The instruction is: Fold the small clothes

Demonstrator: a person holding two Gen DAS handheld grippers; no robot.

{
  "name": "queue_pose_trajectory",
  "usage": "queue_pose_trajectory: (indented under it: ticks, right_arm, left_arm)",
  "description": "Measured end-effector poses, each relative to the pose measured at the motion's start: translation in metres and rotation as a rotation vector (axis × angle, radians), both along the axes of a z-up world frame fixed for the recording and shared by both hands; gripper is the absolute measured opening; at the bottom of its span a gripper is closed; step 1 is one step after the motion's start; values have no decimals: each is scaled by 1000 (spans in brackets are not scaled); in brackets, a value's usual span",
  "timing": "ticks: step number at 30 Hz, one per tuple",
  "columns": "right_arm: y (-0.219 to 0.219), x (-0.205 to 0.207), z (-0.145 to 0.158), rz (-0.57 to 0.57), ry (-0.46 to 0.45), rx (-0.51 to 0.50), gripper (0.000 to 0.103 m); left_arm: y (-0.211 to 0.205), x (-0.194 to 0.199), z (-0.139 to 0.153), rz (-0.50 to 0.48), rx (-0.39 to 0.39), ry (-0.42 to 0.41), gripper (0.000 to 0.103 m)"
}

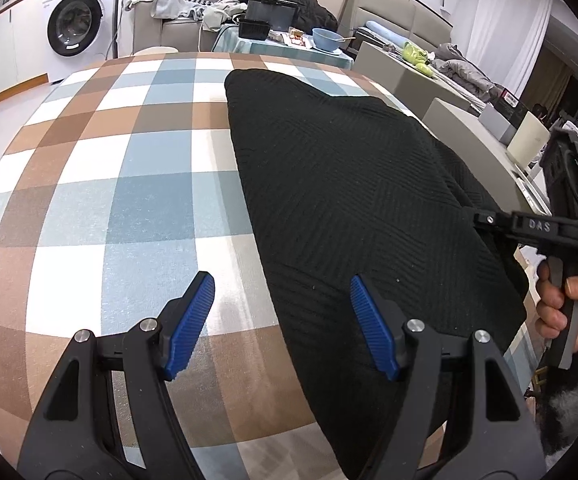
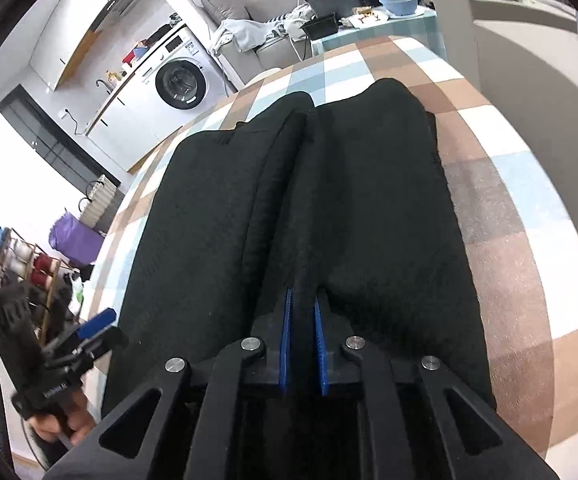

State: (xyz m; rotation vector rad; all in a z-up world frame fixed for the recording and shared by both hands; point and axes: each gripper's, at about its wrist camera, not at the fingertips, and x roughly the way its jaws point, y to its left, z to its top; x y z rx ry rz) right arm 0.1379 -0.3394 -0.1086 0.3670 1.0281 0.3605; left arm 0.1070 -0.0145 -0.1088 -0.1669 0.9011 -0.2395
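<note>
Black garment (image 2: 389, 208) edge pinched in right claw (image 2: 303, 308); checked tablecloth (image 1: 109, 184) bare alongside.

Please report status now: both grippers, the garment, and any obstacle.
Left gripper open above checked tablecloth. Right gripper shut on black knitted garment, pinching a fold. No obstacle seen.

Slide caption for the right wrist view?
Right gripper pinches a fold of the black knit garment on the checked tablecloth.

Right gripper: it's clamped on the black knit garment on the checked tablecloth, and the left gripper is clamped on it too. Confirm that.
Not quite. The left gripper is open, hovering at the black knit garment's edge, as the left wrist view shows. The right gripper is indeed clamped on it, on the checked tablecloth.
</note>
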Motion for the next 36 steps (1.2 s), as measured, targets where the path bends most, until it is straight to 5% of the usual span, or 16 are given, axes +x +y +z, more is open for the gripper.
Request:
queue_pose_trajectory:
  ticks: [6,9,13,15,20,26,28,29,30,33,36]
  right_arm:
    - [17,21,1,-25,17,0,5]
    - [22,8,31,-11,-108,5,4]
    - [17,7,26,-41,-76,-134,5]
    - [17,13,12,-40,-13,-171,11]
    - [7,-1,35,-42,-96,-76,30]
    - [28,17,29,37,-54,23,43]
    - [44,29,15,49,7,-24,36]
    - [50,33,13,56,12,-58,16]
    - [54,32,17,68,-12,-67,10]
    - [58,22,44,103,-168,-51,8]
    - [60,30,32,61,-118,-188,8]
  left_arm:
    - [-1,3,0,6,-14,-5,68]
    - [0,2,3,5,-3,-11,68]
    - [0,5,-1,5,-4,-1,68]
    - [-2,7,-2,7,1,8,68]
    - [-2,4,-1,3,-1,-3,68]
    - [-2,4,-1,10,-11,3,68]
    - [-3,2,0,9,-7,0,68]
    - [-3,2,1,9,-7,-2,68]
    - [-3,0,3,9,-7,-8,68]
    - [-1,0,4,13,-4,-16,68]
    - [1,3,0,19,-20,1,68]
